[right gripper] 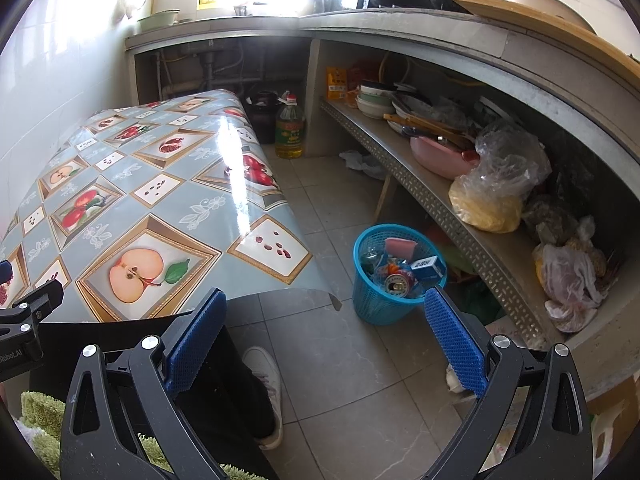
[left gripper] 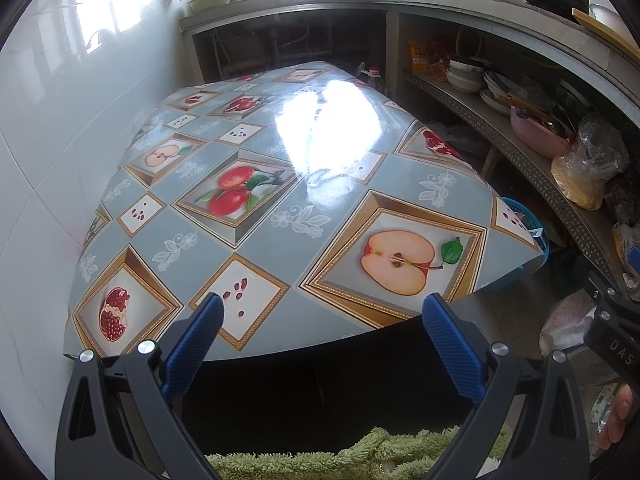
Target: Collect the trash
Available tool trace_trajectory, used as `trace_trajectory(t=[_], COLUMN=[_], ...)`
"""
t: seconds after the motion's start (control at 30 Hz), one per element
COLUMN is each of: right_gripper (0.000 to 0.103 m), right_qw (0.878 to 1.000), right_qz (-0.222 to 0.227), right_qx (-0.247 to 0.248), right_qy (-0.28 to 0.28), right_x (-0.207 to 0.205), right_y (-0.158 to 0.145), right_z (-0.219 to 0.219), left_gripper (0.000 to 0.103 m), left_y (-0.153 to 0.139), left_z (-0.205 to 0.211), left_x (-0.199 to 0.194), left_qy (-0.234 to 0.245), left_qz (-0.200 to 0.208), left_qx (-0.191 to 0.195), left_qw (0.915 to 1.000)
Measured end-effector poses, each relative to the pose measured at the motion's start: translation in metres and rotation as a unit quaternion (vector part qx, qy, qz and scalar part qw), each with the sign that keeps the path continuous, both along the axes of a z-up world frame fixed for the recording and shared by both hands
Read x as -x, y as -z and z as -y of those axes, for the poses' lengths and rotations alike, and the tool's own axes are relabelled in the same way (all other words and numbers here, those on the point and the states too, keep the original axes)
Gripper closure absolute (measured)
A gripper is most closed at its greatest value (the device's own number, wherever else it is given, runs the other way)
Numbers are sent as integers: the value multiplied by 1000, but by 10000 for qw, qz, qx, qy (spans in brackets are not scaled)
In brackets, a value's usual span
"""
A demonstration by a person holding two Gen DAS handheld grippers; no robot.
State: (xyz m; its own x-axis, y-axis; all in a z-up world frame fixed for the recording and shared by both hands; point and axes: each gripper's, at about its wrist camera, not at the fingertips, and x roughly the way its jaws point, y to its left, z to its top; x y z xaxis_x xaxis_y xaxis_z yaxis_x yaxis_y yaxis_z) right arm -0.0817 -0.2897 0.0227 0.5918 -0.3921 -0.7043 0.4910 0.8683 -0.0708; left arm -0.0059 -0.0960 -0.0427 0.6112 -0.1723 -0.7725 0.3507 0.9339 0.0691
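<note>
The trash sits in a blue basket (right gripper: 394, 276), a round plastic bin with a lattice wall and a solid rim, standing on the grey tiled floor (right gripper: 360, 380) just beside the table's near right corner and in front of the low perforated metal shelf (right gripper: 452, 216); inside it lie a crushed drink can (right gripper: 396, 283) with its silver top facing up, a small blue-and-white carton (right gripper: 428, 268) leaning on the right rim, a pink piece (right gripper: 400, 246) against the far wall, and some orange and clear scraps that are too jumbled to name; in the left wrist view only a sliver of the basket (left gripper: 520, 216) shows past the table's right edge; the table itself wears a glossy tablecloth (left gripper: 280, 200) printed with framed apples, pomegranates and seeds, and its surface carries no loose items; the left gripper (left gripper: 322, 316) hangs over the table's near edge with its blue-padded fingers spread wide and nothing between them; the right gripper (right gripper: 326, 316) is likewise released, fingers apart, held above the floor with the basket just beyond its right finger; a bottle of yellow oil (right gripper: 290, 132) stands on the floor past the table's far right corner; a white shoe (right gripper: 268, 384) and a dark trouser leg show below the right gripper.
</note>
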Motion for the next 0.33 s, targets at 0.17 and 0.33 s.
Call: trace_trajectory(t=[0.17,0.33], right_gripper=[8,8], right_qw=[10000,10000], right_qz=[3,5], right_qx=[0,6], right_qy=[-2,-6], right_x=[0,0], right_y=[0,0], right_z=[0,-1], left_gripper=[6,6], left_y=[0,0], left_z=[0,0], left_x=[-1,-1], left_qy=[11,9], left_qz=[-3,-8], left_qx=[-3,3], left_qw=[10000,10000])
